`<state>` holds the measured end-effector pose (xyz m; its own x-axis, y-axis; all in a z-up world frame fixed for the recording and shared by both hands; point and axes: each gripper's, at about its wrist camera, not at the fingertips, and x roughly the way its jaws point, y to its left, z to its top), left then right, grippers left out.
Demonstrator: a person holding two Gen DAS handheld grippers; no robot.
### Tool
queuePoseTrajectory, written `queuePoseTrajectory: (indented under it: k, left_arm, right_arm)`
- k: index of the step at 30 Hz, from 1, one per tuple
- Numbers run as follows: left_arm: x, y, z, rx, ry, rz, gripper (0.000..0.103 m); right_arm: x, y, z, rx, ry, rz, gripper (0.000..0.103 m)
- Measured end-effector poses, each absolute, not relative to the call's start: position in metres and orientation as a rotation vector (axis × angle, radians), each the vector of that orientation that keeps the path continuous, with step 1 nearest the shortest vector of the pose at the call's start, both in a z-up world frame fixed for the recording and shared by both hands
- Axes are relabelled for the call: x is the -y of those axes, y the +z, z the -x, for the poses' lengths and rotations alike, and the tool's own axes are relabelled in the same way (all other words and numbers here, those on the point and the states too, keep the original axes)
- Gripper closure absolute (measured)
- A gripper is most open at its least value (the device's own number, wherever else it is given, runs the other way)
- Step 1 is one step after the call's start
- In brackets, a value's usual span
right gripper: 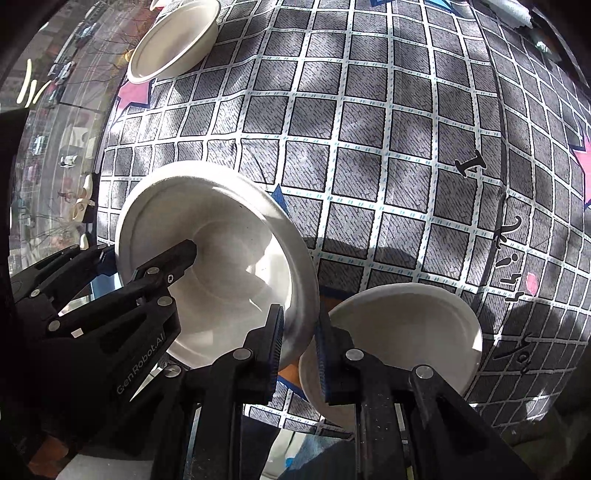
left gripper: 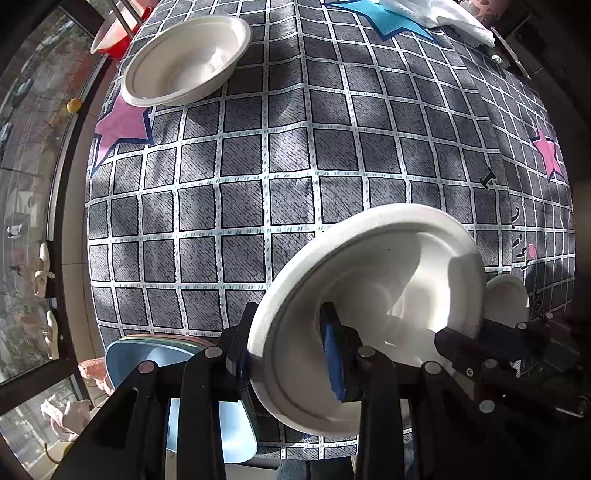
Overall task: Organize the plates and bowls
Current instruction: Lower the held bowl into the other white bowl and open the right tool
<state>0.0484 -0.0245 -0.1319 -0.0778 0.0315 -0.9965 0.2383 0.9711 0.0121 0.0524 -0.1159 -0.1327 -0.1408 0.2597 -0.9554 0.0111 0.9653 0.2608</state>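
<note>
A white bowl hangs tilted above the chequered tablecloth, held from two sides. My left gripper is shut on the bowl's rim, with one finger inside the bowl and the other outside. On the opposite rim my right gripper is shut in the same way. A small white plate lies on the cloth just beyond the right gripper. A second white bowl stands upright at the far left of the table.
A stack of dishes with a light blue one on top sits at the near left edge. A red bowl stands beyond the far bowl. White cloth lies at the far right. The table's left edge borders a window.
</note>
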Motion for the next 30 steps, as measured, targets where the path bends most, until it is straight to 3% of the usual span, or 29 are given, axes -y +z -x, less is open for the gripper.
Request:
queuePoseTrajectory:
  k: [12,30]
  left_arm:
    - [0.079,-0.092,-0.012,-1.591,-0.328,-0.286,0.067]
    - [0.143,-0.123,0.009,-1.606,-0.528,-0.437,0.065]
  right_arm:
    - [0.166,-0.106,-0.006,-1.642,0.115,-0.301,0.084]
    - [0.24,-0.119,0.052,-1.676,-0.115,-0.434,0.084]
